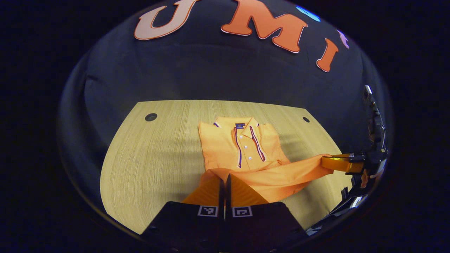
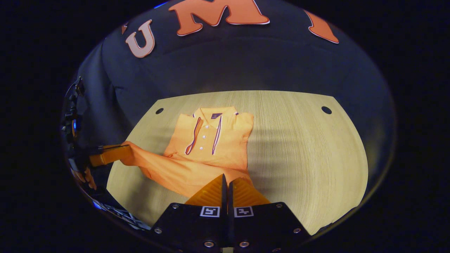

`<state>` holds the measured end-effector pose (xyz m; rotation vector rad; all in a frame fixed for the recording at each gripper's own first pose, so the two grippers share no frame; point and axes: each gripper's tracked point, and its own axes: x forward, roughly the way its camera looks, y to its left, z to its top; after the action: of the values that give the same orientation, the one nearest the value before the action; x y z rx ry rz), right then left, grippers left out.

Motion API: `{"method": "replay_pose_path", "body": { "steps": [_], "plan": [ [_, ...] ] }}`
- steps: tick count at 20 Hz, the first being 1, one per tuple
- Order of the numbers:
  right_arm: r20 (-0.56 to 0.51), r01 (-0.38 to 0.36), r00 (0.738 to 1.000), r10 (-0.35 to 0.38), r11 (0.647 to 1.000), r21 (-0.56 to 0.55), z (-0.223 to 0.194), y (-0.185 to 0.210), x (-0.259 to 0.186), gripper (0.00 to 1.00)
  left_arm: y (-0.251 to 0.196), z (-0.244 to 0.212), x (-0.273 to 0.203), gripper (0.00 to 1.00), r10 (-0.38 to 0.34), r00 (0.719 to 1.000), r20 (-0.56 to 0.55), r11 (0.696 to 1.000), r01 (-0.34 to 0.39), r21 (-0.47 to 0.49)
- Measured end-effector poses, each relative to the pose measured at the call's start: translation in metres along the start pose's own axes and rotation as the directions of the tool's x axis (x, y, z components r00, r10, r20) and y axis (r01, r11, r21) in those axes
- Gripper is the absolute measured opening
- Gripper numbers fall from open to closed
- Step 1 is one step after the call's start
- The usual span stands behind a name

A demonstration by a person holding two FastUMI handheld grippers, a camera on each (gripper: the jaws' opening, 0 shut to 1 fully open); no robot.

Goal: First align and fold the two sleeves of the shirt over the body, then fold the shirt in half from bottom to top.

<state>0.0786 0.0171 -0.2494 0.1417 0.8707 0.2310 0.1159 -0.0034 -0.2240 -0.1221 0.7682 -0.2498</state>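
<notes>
1. Left gripper view: the left hand-held gripper [image 1: 225,182] has its fingers pressed together on the lifted bottom hem of an orange shirt [image 1: 242,144], which lies straight ahead of it on a pale wooden desk [image 1: 147,161].
2. To that gripper's right, the right hand-held gripper [image 1: 328,163] pinches the other hem corner, and the cloth stretches in a sagging band between the two.
3. Right gripper view: the right hand-held gripper's fingers are also closed on the hem directly in front of them, with the collar and buttoned placket ahead and slightly left.
4. The sleeves appear already folded over the body, so the shirt reads as a narrow rectangle; this looks like the bottom-to-top fold under way.
5. The fabric seems light, soft and limp. It will likely droop and wrinkle between the grips, so holding both hem corners level and keeping gentle tension should help it land squarely near the collar.
</notes>
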Motion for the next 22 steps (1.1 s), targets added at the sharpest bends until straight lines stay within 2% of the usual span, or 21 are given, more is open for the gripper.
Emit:
{"method": "replay_pose_path", "body": {
  "steps": [9, 17, 20, 21, 22],
  "plan": [
    [0.015, 0.018, 1.000, -0.019, 1.000, 0.015, 0.076, -0.010, 0.062, 0.00, 0.022, 0.083, 0.078, 0.01, 0.005, 1.000, 0.025, 1.000, -0.005, 0.009],
    [-0.010, 0.078, 0.997, -0.078, 0.997, -0.002, 0.116, -0.036, 0.138, 0.00, 0.061, 0.107, 0.165, 0.01, 0.045, 0.999, -0.006, 0.998, -0.045, 0.050],
    [-0.035, 0.143, 0.989, -0.142, 0.989, 0.023, 0.116, -0.049, 0.160, 0.02, 0.064, 0.108, 0.179, 0.01, 0.068, 0.998, 0.002, 0.995, -0.068, 0.072],
    [-0.045, 0.136, 0.990, -0.135, 0.990, 0.033, 0.114, -0.046, 0.159, 0.06, 0.064, 0.108, 0.181, 0.02, 0.068, 0.998, 0.002, 0.995, -0.068, 0.071],
    [-0.045, 0.134, 0.990, -0.133, 0.990, 0.033, 0.116, -0.045, 0.161, 0.10, 0.063, 0.108, 0.182, 0.08, 0.070, 0.998, -0.005, 0.995, -0.069, 0.068]
  ]
}}
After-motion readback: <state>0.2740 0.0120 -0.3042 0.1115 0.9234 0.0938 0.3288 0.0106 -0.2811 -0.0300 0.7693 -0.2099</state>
